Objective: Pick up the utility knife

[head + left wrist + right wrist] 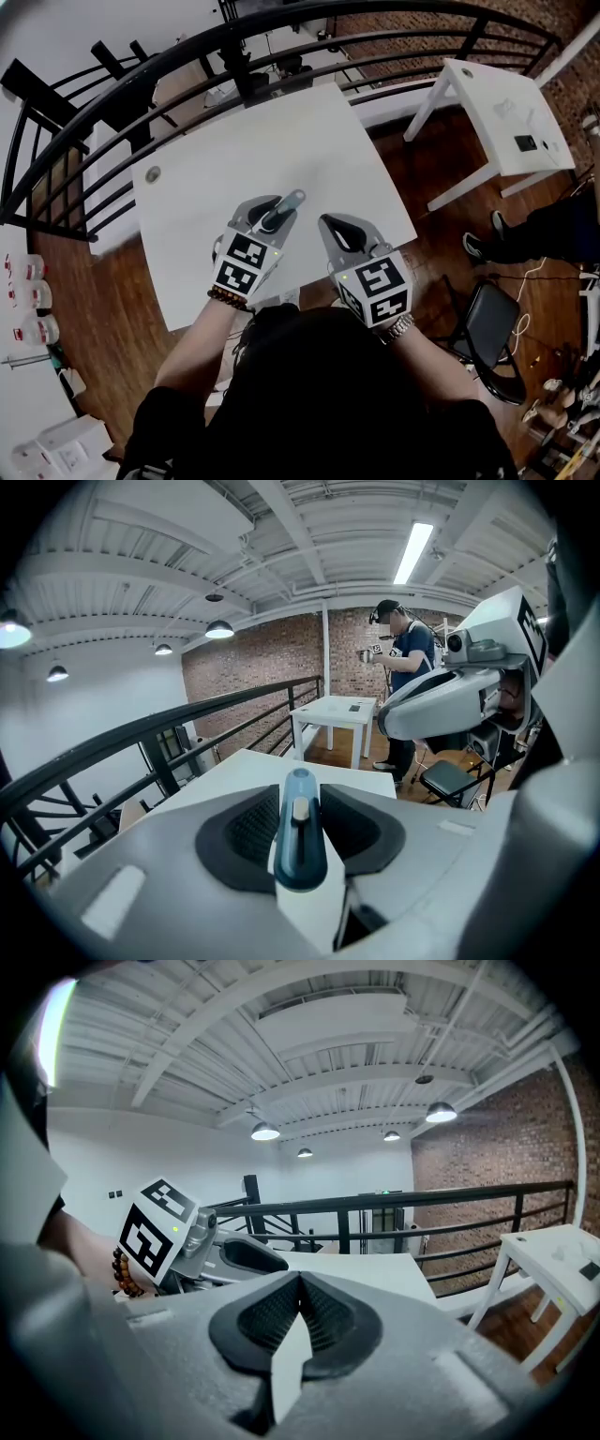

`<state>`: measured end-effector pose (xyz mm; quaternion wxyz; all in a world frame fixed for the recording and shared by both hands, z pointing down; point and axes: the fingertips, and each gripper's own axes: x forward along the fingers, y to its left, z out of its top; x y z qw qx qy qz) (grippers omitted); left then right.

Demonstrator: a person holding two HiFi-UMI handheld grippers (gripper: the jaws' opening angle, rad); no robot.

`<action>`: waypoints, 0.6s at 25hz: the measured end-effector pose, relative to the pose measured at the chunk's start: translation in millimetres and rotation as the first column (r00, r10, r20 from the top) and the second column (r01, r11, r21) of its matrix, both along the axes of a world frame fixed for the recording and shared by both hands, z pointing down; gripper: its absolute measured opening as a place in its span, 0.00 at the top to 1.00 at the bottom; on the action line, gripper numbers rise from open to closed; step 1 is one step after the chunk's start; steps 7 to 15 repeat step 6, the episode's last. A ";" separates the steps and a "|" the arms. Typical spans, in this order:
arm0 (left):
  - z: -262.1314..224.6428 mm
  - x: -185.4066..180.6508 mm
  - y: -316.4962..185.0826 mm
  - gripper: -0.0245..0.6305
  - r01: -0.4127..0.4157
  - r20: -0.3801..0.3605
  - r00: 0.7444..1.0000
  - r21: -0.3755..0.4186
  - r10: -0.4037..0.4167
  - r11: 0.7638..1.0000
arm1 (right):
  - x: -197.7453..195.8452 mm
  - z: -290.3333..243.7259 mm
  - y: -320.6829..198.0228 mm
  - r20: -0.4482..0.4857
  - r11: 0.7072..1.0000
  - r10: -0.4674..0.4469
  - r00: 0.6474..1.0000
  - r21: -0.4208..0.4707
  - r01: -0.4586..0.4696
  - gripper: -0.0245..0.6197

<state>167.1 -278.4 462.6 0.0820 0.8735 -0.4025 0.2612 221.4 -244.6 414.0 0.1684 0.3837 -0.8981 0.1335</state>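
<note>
In the lower middle of the head view, the left tool (274, 212) pinches the utility knife (284, 210) between its dark ribbed pads. Its jaws stand partly apart, pressed against the knife's flanks. The left gripper view shows the blue-grey handle lying lengthwise along the gap, slider button facing up, rounded end poking past the jaw tips. Just to the right, the right tool (340, 231) has its jaws pressed together, the pads meeting at their tips with nothing between them.

Both forearms reach up from the bottom of the frame, side by side, and both tools tilt forward and down over the near edge of the white surface (234, 141). The marker cubes face the camera. A bead bracelet (226, 299) circles the left wrist.

The knife sits wholly within the left tool's grip, its far end angled toward the upper right over the surface. The two tools stay near each other but apart.
</note>
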 end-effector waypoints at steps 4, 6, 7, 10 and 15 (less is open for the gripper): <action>0.9 -2.6 1.1 0.74 0.002 0.000 1.000 -0.001 -0.002 1.000 | -3.7 0.6 0.7 0.000 1.000 -0.002 1.000 -0.002 0.002 0.97; 1.2 -4.6 1.7 0.74 0.004 -0.001 1.000 -0.003 -0.004 1.000 | -5.9 0.2 0.8 0.000 1.000 -0.002 1.000 -0.001 0.002 0.97; 1.2 -4.6 1.7 0.74 0.004 -0.001 1.000 -0.003 -0.004 1.000 | -5.9 0.2 0.8 0.000 1.000 -0.002 1.000 -0.001 0.002 0.97; 1.2 -4.6 1.7 0.74 0.004 -0.001 1.000 -0.003 -0.004 1.000 | -5.9 0.2 0.8 0.000 1.000 -0.002 1.000 -0.001 0.002 0.97; 1.2 -4.6 1.7 0.74 0.004 -0.001 1.000 -0.003 -0.004 1.000 | -5.9 0.2 0.8 0.000 1.000 -0.002 1.000 -0.001 0.002 0.97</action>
